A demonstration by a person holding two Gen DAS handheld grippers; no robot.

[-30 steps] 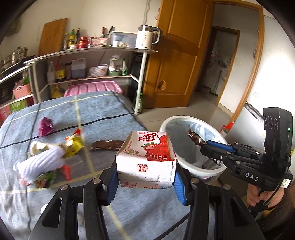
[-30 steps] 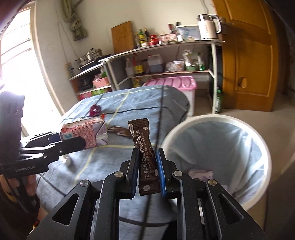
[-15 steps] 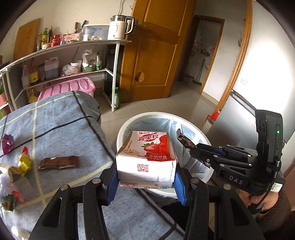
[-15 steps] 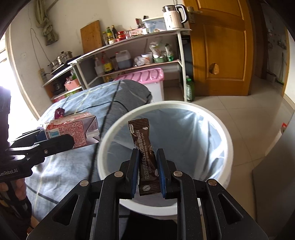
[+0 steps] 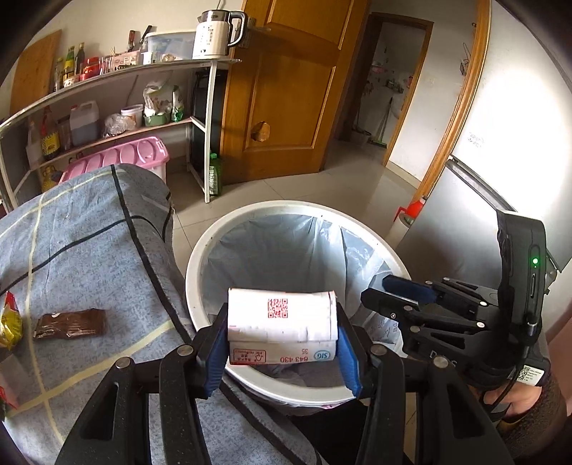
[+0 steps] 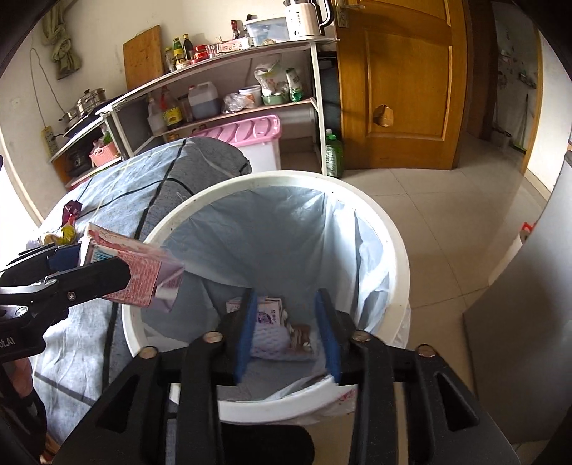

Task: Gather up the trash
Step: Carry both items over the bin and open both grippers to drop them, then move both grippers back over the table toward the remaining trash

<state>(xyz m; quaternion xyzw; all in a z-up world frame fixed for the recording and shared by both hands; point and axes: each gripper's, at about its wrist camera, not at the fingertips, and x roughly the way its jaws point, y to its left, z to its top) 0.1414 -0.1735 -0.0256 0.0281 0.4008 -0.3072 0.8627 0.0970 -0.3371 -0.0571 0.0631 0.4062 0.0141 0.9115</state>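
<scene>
The right gripper (image 6: 286, 329) is opening, empty now; its brown wrapper (image 6: 300, 334) has probably dropped into the white trash bin (image 6: 393, 257). The left gripper (image 5: 282, 343) still clamps the milk carton (image 5: 282, 322) over the bin's near rim.

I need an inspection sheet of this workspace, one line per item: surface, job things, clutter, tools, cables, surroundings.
Surface: blue-grey cloth covers the table.
Job things: milk carton; lined trash bin already holding trash; brown wrapper and yellow wrapper on the cloth.
Clutter: nothing seen.
Tools: left tool grips the carton over the bin; right tool over the bin, opening, nothing between its fingers.
Cables: nothing seen.
Surroundings: shelf, kettle, wooden door.
</scene>
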